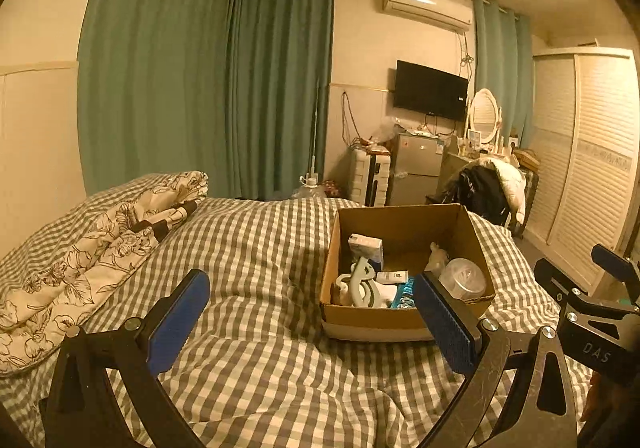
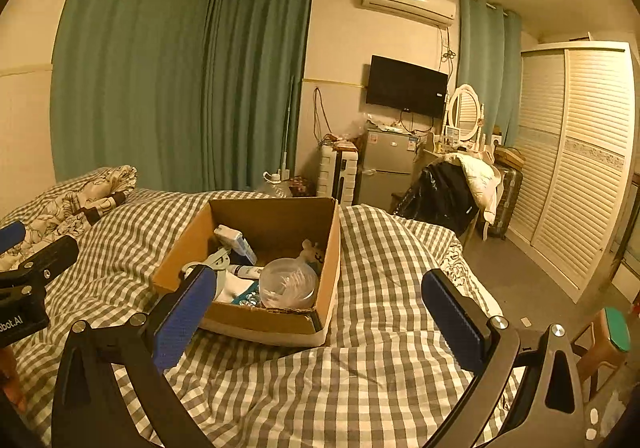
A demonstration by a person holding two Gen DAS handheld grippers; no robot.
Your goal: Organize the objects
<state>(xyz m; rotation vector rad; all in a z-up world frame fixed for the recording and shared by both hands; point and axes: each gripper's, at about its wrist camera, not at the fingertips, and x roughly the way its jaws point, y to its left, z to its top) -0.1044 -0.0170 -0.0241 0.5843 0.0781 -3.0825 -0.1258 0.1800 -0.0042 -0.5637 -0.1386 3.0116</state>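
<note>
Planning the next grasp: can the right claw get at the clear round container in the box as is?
Probably yes. The right claw is open and empty, and the clear round container sits uncovered in the cardboard box at its near right corner. The near wall is low, so coming in from above looks free.

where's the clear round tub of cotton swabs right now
In the cardboard box on the bed, the clear round tub sits in the near right corner, in both views.

Left gripper and right gripper both gape wide, holding nothing.
</note>
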